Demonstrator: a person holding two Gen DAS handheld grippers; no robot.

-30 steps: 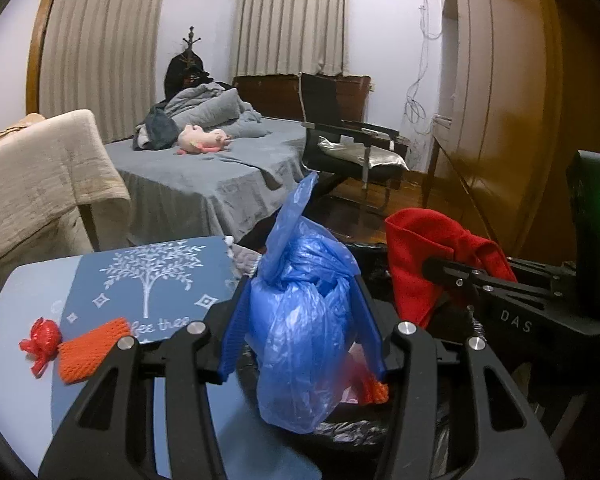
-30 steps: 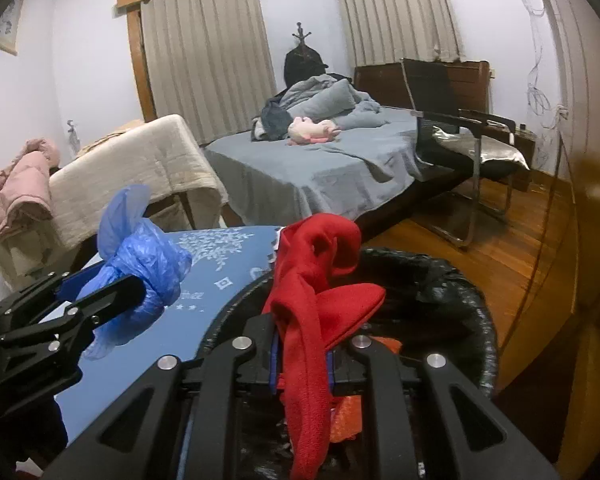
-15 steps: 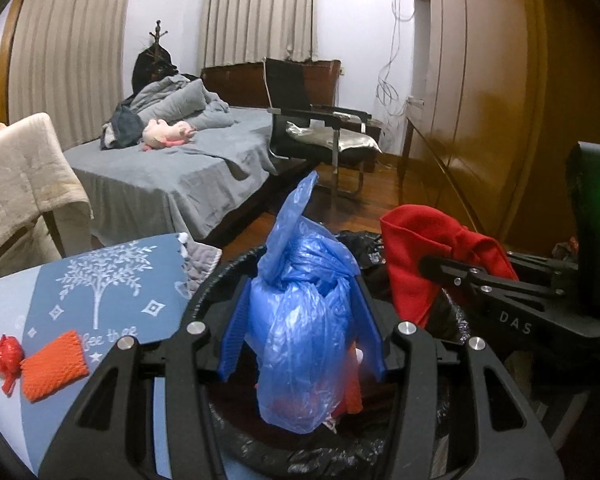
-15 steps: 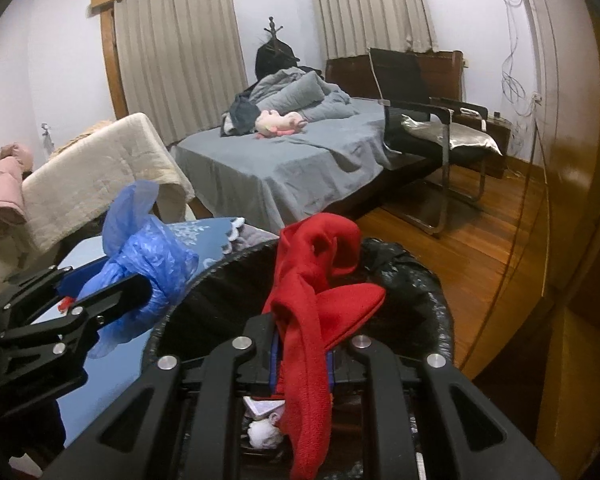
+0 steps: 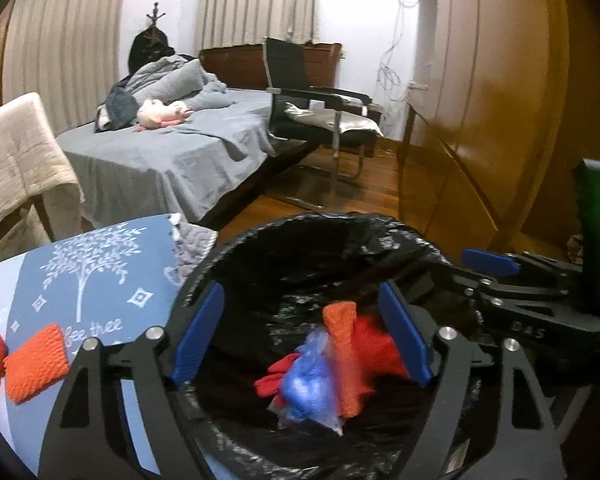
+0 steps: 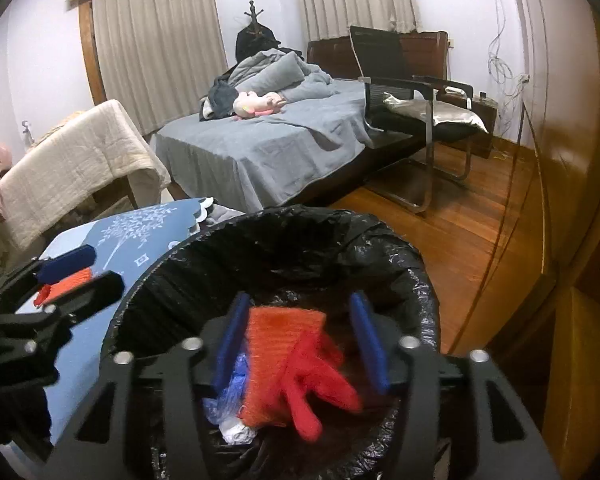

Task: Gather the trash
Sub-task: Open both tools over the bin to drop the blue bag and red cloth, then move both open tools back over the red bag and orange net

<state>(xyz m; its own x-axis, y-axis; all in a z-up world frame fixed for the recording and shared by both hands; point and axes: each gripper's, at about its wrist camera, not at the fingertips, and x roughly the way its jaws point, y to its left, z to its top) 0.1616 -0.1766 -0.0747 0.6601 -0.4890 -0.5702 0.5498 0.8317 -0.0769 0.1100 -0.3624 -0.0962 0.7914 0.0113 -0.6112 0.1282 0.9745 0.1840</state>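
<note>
Trash bin (image 5: 300, 240): black-lined, near centre, just right of the blue surface (image 5: 28, 292).
Left gripper (image 5: 300, 336): over the bin, fingers opening wide, gripping nothing.
Right gripper (image 6: 300, 344): over the bin, fingers opening, gripping nothing.
Red glove (image 6: 320, 380): inside the bin, below the right fingers.
Blue plastic bag (image 5: 308, 388): inside the bin, beside the glove.
Orange net (image 5: 36, 360): on the surface, left.
</note>
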